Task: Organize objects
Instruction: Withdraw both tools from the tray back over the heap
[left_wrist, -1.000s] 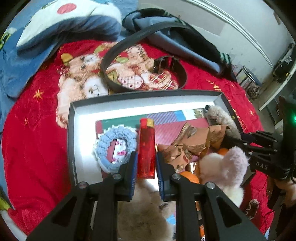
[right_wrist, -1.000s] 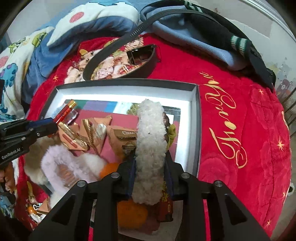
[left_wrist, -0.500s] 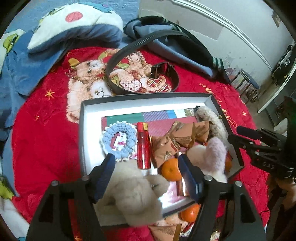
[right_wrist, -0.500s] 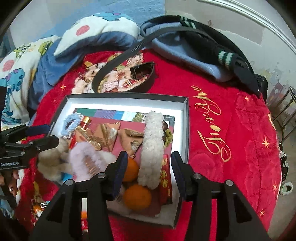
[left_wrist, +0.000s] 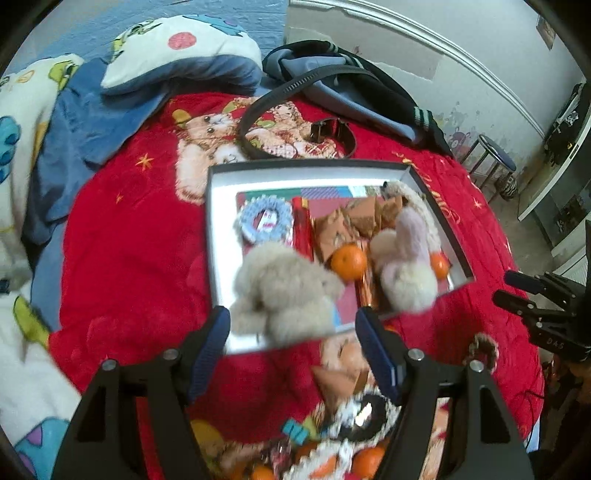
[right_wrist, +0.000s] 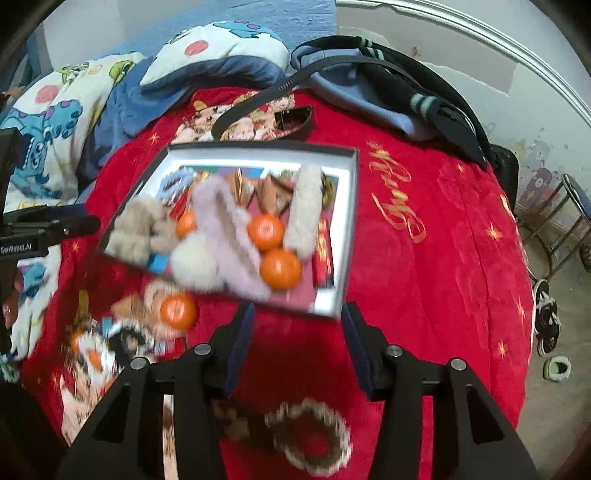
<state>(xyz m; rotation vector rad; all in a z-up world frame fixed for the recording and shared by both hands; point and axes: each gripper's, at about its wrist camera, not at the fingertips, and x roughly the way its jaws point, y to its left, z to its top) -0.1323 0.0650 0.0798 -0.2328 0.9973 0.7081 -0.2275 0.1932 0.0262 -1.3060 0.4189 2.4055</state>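
A grey-rimmed white box (left_wrist: 221, 206) lies on the red blanket. In it are a blue scrunchie (left_wrist: 264, 221), a red lighter (left_wrist: 303, 229), a beige plush (left_wrist: 284, 291), tangerines (right_wrist: 266, 230), brown wrappers and a long white fluffy band (right_wrist: 304, 210). My left gripper (left_wrist: 291, 325) hangs open above the box's near edge, with nothing between its blue pads. My right gripper (right_wrist: 298, 317) is open too, above the blanket just short of the box's near rim and holding nothing. Each gripper shows at the edge of the other's view: right gripper (left_wrist: 517, 291), left gripper (right_wrist: 74, 221).
Loose items lie on the blanket in front of the box: a tangerine (right_wrist: 178, 311), wrappers, a fluffy brown ring (right_wrist: 310, 439). Behind the box are a black belt (left_wrist: 295, 140), a blue-grey garment (left_wrist: 351, 88) and a cartoon pillow (left_wrist: 184, 59). A stool (left_wrist: 495, 155) stands on the floor at right.
The left gripper let go of the red lighter and the right let go of the white fluffy band. Both opened, then drew back and up from the box.
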